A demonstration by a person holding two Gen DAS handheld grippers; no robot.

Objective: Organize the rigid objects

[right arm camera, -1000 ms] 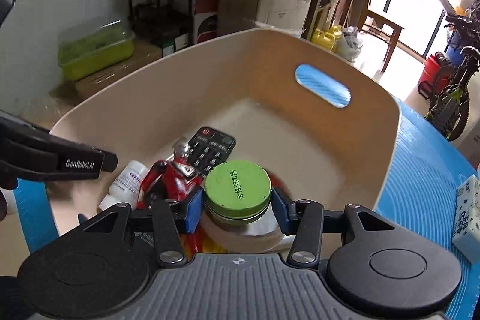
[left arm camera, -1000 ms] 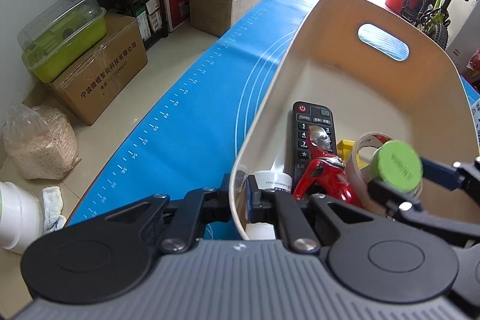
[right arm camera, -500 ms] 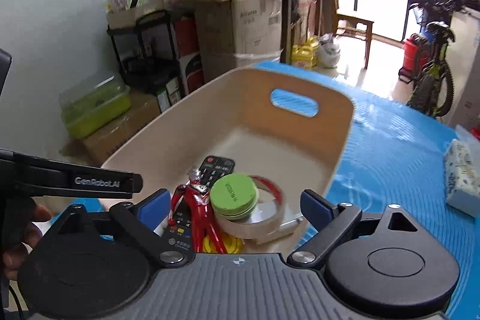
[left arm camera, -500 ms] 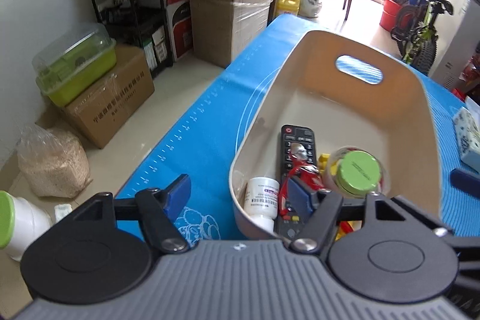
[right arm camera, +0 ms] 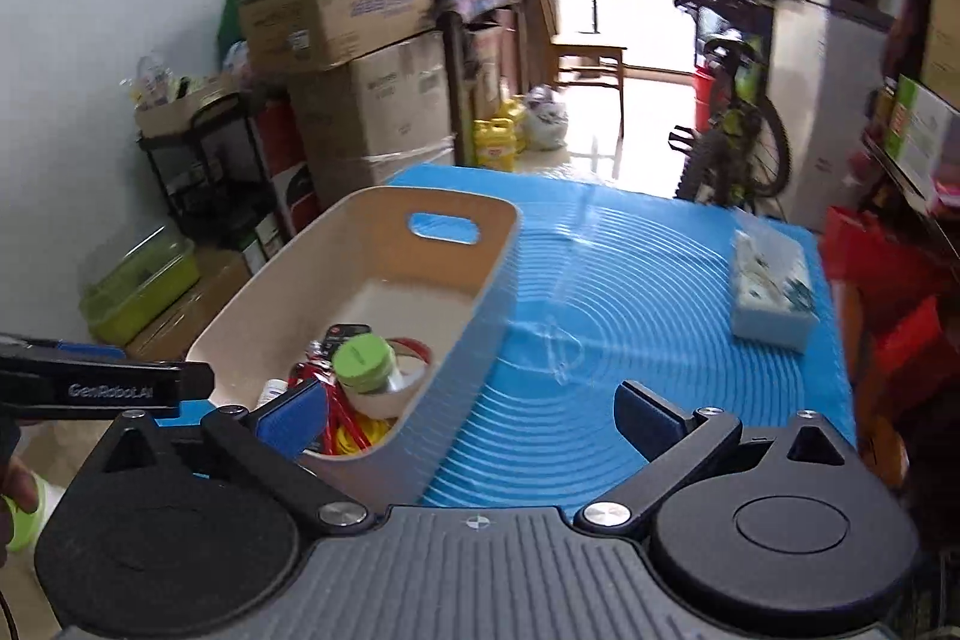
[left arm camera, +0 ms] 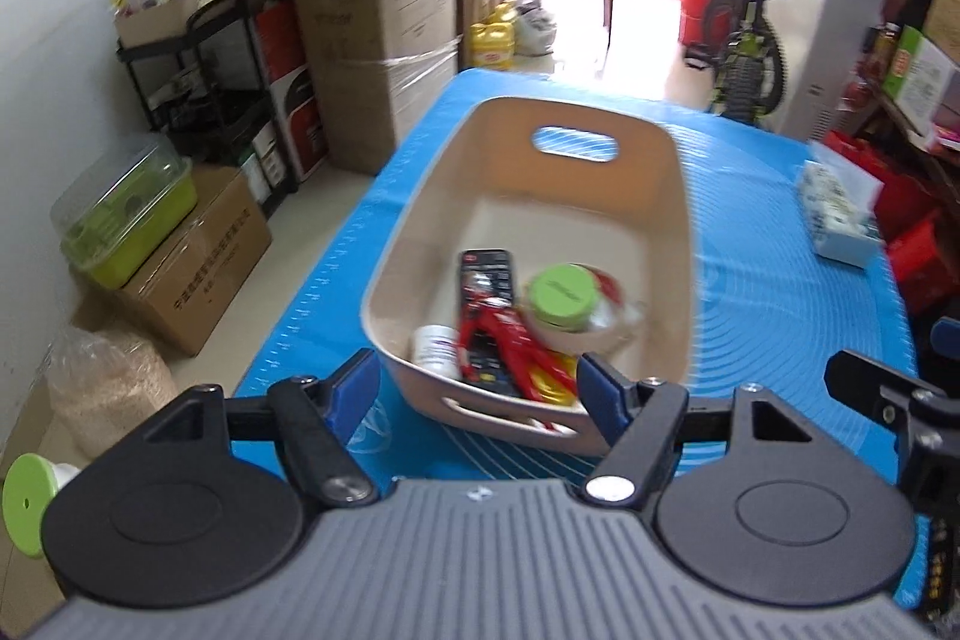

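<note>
We see a beige bin (left arm camera: 672, 196) with handle cutouts sitting on the blue mat (left arm camera: 780, 280) that covers the desk. All the task items sit piled at the bin's near end: a black remote (left arm camera: 489, 274) lying flat, a red figure (left arm camera: 510, 334) sprawled on top of the remote, a white bottle (left arm camera: 433, 347) on its side against the near-left wall, and a green-lidded jar (left arm camera: 561, 295) resting on a tape roll (left arm camera: 606, 325) just right of the remote. Something yellow (left arm camera: 555, 391) shows under the figure's legs; we can't tell what it is. The far half of the bin is bare floor.

Left tongs (left arm camera: 477, 388) hang spread wide above the bin's near wall, gripping nothing. Right tongs (right arm camera: 468, 415) are also spread wide with nothing between them, above the bin's near-right corner and the mat.

A white tissue pack (right arm camera: 771, 295) lies on the mat, well apart from the bin, on its right.
</note>
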